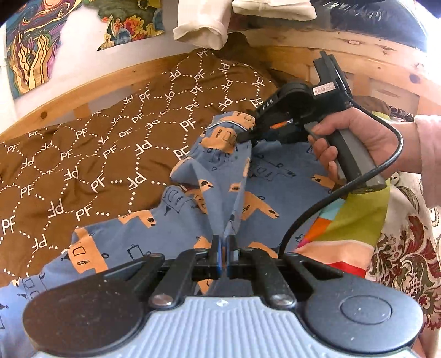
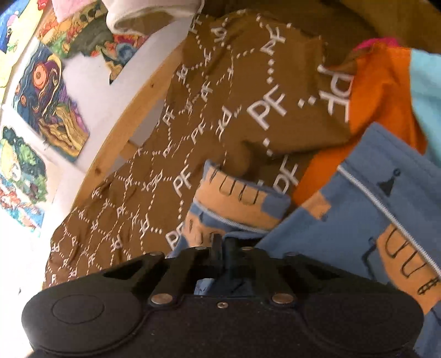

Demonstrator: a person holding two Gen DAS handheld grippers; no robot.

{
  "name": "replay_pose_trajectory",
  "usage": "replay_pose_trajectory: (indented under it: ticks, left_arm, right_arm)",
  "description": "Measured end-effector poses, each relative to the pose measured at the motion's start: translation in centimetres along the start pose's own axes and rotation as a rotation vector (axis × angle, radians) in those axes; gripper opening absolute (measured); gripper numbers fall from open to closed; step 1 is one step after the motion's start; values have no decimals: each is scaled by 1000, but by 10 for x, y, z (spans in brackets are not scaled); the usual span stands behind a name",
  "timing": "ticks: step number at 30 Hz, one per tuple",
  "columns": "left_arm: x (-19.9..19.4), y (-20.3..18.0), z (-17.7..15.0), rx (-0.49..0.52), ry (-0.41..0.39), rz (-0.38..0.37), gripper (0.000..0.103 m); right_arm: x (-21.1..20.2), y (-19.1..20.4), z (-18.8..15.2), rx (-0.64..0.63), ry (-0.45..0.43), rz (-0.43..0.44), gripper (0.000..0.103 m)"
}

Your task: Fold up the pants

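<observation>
Blue pants with orange truck prints lie on a brown bedspread marked "PF". My left gripper is shut on a pinched ridge of the pants fabric close to the camera. My right gripper, held in a hand, is shut on the far upper edge of the pants and lifts it. In the right wrist view my right gripper is shut on the blue pants, whose piped hem folds over beside the fingers.
A wooden bed frame runs along the back, with paintings on the white wall. Cream clothes hang above. A multicoloured cloth and a floral fabric lie at the right. An orange cloth lies beside the pants.
</observation>
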State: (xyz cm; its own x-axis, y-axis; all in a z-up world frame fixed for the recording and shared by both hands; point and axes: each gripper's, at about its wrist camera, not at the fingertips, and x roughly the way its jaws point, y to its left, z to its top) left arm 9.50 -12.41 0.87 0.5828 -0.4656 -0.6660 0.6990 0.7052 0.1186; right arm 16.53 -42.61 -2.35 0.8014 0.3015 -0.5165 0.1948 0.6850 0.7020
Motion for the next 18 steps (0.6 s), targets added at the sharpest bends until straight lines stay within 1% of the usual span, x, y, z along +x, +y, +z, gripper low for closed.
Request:
replay_pose_trajectory:
  ticks: [2, 5, 7, 9, 11, 12, 14, 15, 16, 17, 18]
  left_arm:
    - [-1, -1, 1, 5, -10, -6, 3]
    - [-4, -2, 3, 8, -28, -25, 3]
    - [-4, -1, 2, 8, -29, -43, 3]
    - [-2, 0, -2, 9, -11, -76, 3]
    - [4, 2, -8, 8, 30, -133, 3]
    - [8, 2, -10, 8, 52, -155, 4]
    - [15, 5, -15, 0, 92, -199, 5]
    - [17, 9, -16, -18, 105, -218, 12]
    - [18, 12, -16, -37, 113, -239, 26]
    - [17, 16, -15, -50, 113, -253, 38]
    - [14, 20, -12, -59, 97, -254, 64]
  right_arm:
    - [-6, 8, 3, -48, -43, 9, 0]
    - [-35, 34, 3, -211, -144, 10, 0]
    - [-66, 55, -7, -367, -220, -19, 0]
    - [-93, 64, -24, -464, -264, -74, 0]
    - [-113, 61, -44, -491, -264, -150, 0]
    - [-118, 53, -53, -474, -246, -185, 0]
    - [-120, 29, -68, -402, -182, -235, 0]
    - [-117, 19, -74, -373, -155, -270, 1]
    - [-115, 12, -78, -353, -137, -290, 8]
    - [-116, 8, -82, -330, -130, -289, 17]
    - [-119, 2, -84, -307, -137, -276, 23]
